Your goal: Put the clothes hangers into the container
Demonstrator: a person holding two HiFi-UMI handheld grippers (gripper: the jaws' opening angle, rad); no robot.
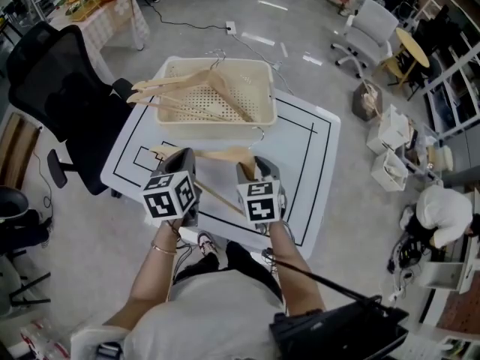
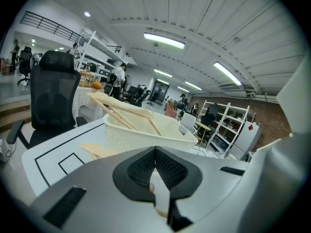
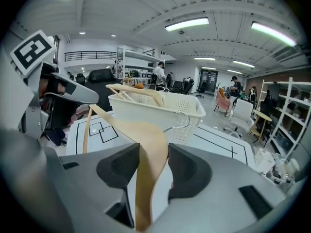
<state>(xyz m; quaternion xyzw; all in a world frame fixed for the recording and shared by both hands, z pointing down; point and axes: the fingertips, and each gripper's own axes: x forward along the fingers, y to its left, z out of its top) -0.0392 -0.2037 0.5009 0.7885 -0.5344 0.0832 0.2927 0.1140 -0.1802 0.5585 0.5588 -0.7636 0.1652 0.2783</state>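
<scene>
A cream perforated basket [image 1: 266, 88] stands at the far side of the white table [image 1: 315, 163], with several wooden hangers [image 1: 191, 81] lying in it and poking out to the left. In front of it one more wooden hanger [image 1: 225, 154] hangs between my two grippers. My left gripper [image 1: 182, 154] is shut on its left arm; a tan end [image 2: 97, 151] shows beside the jaws [image 2: 155, 154]. Shut on the right arm [image 3: 141, 135] is my right gripper [image 3: 153, 149]. The metal hook [image 3: 182, 120] points at the basket [image 3: 160, 110].
A black office chair [image 1: 60, 88] stands against the table's left edge. White boxes [image 1: 390, 156] and a white chair [image 1: 371, 25] are on the floor to the right, and a person in white [image 1: 442, 212] crouches there. Black lines mark the table top.
</scene>
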